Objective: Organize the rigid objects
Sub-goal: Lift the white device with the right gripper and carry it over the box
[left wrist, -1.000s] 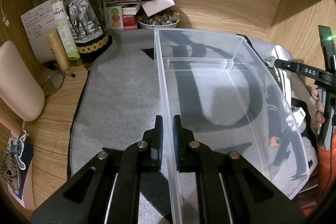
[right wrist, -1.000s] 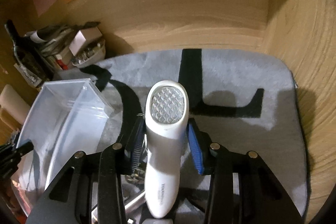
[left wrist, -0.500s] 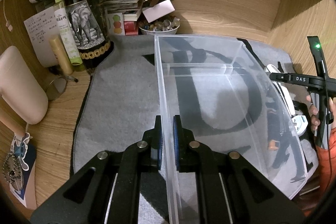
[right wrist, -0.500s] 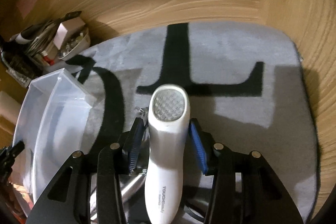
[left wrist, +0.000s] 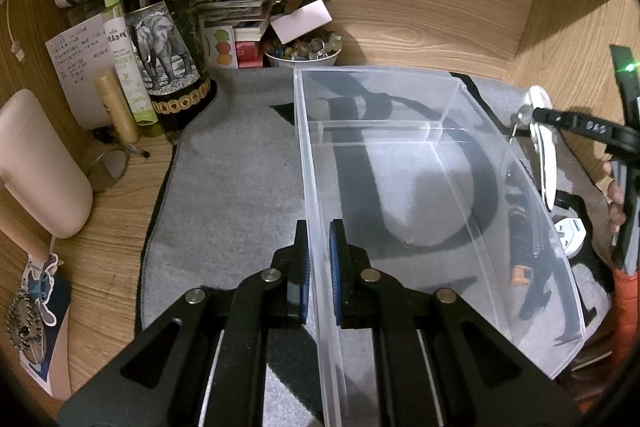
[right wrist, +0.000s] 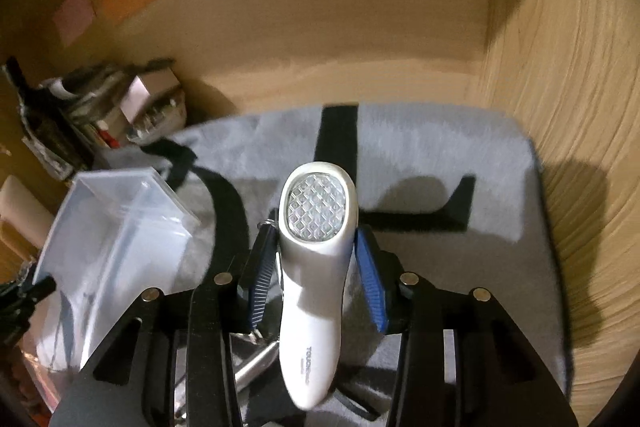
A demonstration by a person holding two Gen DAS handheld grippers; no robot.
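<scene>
The left tool [left wrist: 318,267] pinches the clear bin's [left wrist: 436,195] near wall, steadying it on the tabletop mat [left wrist: 236,187], while the right tool [right wrist: 316,279] grips the white handheld device [right wrist: 314,259] beside the bin, probably for loading.

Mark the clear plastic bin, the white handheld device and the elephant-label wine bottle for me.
clear plastic bin [left wrist: 440,163], left wrist view, bare floor inside.
white handheld device [right wrist: 316,287], right wrist view, middle of its body.
elephant-label wine bottle [left wrist: 164,43], left wrist view, on the elephant label.
</scene>
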